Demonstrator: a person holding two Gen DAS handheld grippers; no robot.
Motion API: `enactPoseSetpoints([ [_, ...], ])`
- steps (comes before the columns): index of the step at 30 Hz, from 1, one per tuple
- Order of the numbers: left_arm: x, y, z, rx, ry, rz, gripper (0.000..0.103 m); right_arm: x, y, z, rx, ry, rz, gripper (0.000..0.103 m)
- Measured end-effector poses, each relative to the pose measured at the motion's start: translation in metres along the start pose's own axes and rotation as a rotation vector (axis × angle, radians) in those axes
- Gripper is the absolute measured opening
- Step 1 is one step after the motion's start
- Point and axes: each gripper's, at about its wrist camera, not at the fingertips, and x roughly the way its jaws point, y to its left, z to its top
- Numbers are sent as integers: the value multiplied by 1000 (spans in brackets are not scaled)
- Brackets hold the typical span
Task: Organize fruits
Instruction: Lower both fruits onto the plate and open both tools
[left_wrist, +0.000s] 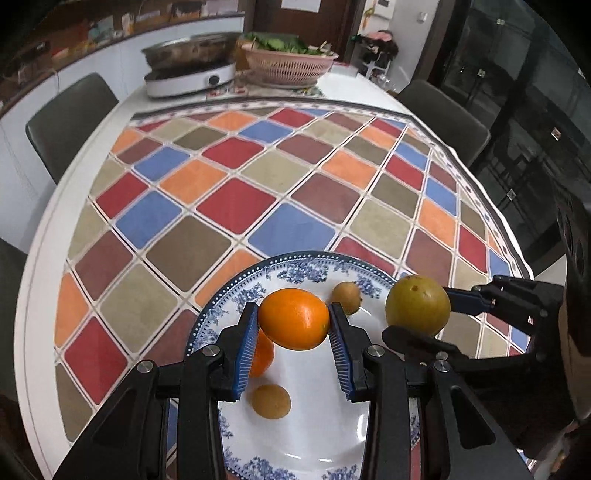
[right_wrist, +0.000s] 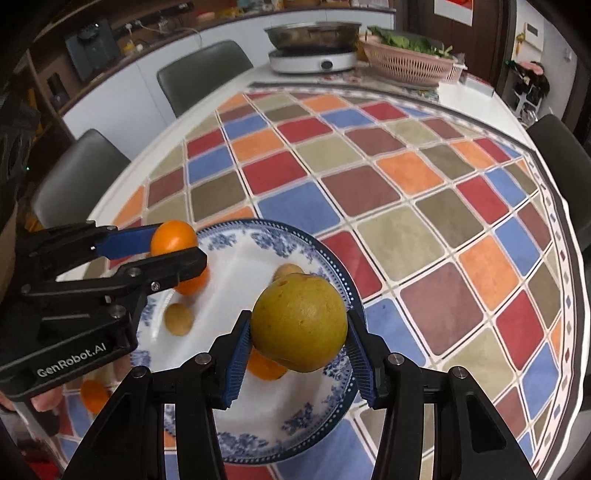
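1. The left claw (left_wrist: 293, 321) holds an orange (left_wrist: 293, 319) between its two blue pads; the jaws are closed on it from both sides, and the orange hangs above the plate (left_wrist: 314, 424).
2. The right claw (right_wrist: 299, 332) holds a yellow-green fruit (right_wrist: 300, 322), maybe a pear, in the same way, with a pad pressed on each side. It is also above the plate, toward the right rim.
3. In the left wrist view the right claw comes in from the right with the yellow-green fruit; in the right wrist view the left claw comes in from the left with the orange. The two claws are near each other but do not touch.
4. The plate is white with a blue flower pattern and a dotted blue rim. It stands at the near side of the table (left_wrist: 44, 236), on a tablecloth (left_wrist: 236, 206) with squares of red, blue, orange, brown and beige.
5. On the plate lie a second orange (left_wrist: 263, 356), partly hidden behind the left claw's pad, and two small brown fruits: one (left_wrist: 271, 401) near, one (left_wrist: 346, 296) farther, close to the far rim.
6. In the right wrist view another orange fruit (right_wrist: 266, 366) shows on the plate under the yellow-green fruit, and one more (right_wrist: 93, 396) lies off the plate to the left, on the tablecloth.
7. At the far end of the table stand a cooker (left_wrist: 190, 79) with a metal pan (left_wrist: 190, 51) on it and a pink basket (left_wrist: 290, 64) with green leaves.
8. Dark chairs (left_wrist: 70, 118) stand around the table.
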Motion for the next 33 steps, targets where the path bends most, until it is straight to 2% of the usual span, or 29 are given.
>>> enactPoseSetpoints([
  [9, 17, 2, 1, -18, 41, 2, 38, 16, -1, 0, -1, 27, 14, 50],
  [12, 16, 2, 1, -17, 38, 3, 47, 18, -2, -1, -4, 33, 13, 50],
  [17, 8, -1, -1, -6, 27, 36, 47, 9, -3, -1, 8, -5, 27, 55],
  [22, -6, -5, -7, 3, 13, 41, 47, -7, 0, -6, -4, -40, 12, 55],
  [26, -27, -15, -14, 33, -29, 68, 47, -22, 1, -14, 4, -64, 11, 55],
  [33, -68, -26, -28, 30, -107, 64, 47, -60, 4, -28, 26, -138, 2, 55],
])
